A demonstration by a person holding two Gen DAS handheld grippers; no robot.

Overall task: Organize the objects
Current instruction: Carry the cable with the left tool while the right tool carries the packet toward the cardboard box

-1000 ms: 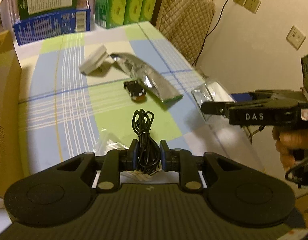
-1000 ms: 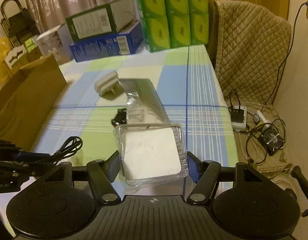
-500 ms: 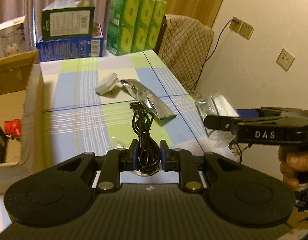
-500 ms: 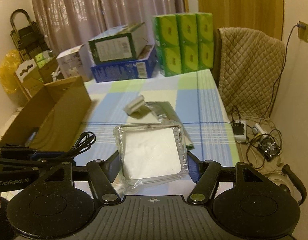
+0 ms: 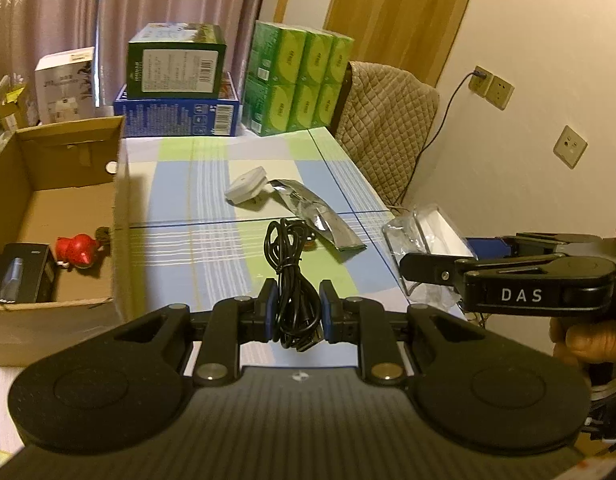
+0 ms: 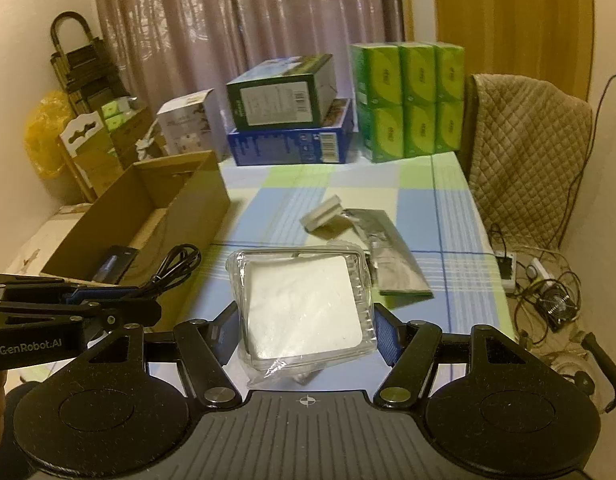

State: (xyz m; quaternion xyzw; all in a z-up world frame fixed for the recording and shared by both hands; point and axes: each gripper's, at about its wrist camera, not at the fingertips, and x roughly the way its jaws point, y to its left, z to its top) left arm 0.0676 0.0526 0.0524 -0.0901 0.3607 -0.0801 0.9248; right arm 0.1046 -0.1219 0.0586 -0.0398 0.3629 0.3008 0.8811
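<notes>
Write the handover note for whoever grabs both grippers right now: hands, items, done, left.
Left gripper: shut on the coiled black cable, held above the table.
Right gripper: shut on the clear plastic case with a white insert, also lifted.
Cardboard box at the left table edge already holds a red figurine and a black box.
Left on the tablecloth: white adapter, silver foil pouch and a small dark item partly hidden behind the cable.
Likely next: drop both held items in the box, then collect the rest.
</notes>
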